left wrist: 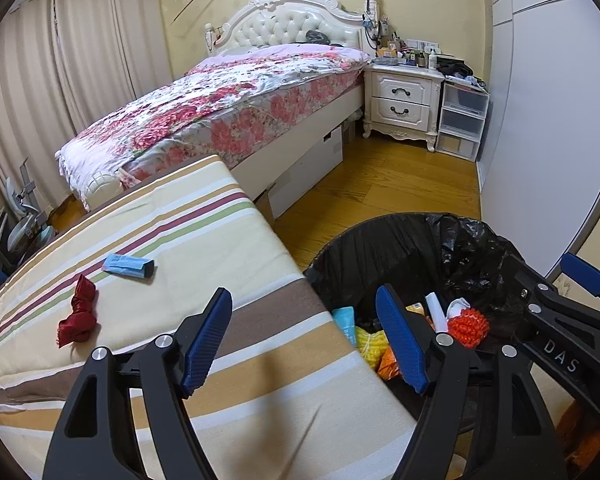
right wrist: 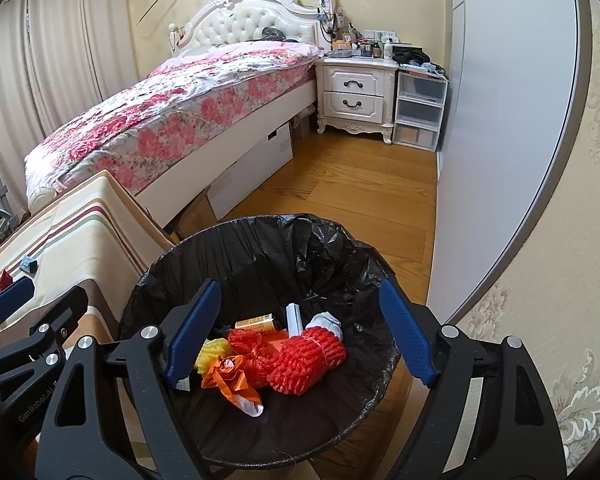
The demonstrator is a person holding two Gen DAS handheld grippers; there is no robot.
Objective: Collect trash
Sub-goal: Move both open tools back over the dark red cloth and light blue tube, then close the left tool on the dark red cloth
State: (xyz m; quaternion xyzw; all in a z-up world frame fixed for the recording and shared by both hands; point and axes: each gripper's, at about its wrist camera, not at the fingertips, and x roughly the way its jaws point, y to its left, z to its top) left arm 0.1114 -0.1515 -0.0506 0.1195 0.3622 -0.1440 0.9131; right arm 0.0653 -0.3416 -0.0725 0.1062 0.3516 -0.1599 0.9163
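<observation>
A bin with a black liner (right wrist: 260, 240) stands on the floor beside a striped cushioned surface (left wrist: 180, 232). Inside lie a red mesh bundle (right wrist: 308, 360), an orange wrapper (right wrist: 228, 376), a yellow mesh piece (right wrist: 212, 350), a white wad (right wrist: 326, 322) and a small orange box (right wrist: 256, 324). My right gripper (right wrist: 302, 332) hangs open over the bin with nothing between its fingers. My left gripper (left wrist: 304, 340) is open and empty over the bin's left rim and the striped edge. A crumpled red piece (left wrist: 78, 312) and a blue packet (left wrist: 128, 266) lie on the stripes.
A floral-covered bed (left wrist: 220, 104) stands behind the striped surface, with white boxes (left wrist: 308, 172) under it. A white nightstand (left wrist: 404, 100) and plastic drawers (left wrist: 460, 120) stand in the far corner. A white wardrobe (left wrist: 548, 120) lines the right. Wooden floor (right wrist: 340, 184) lies between.
</observation>
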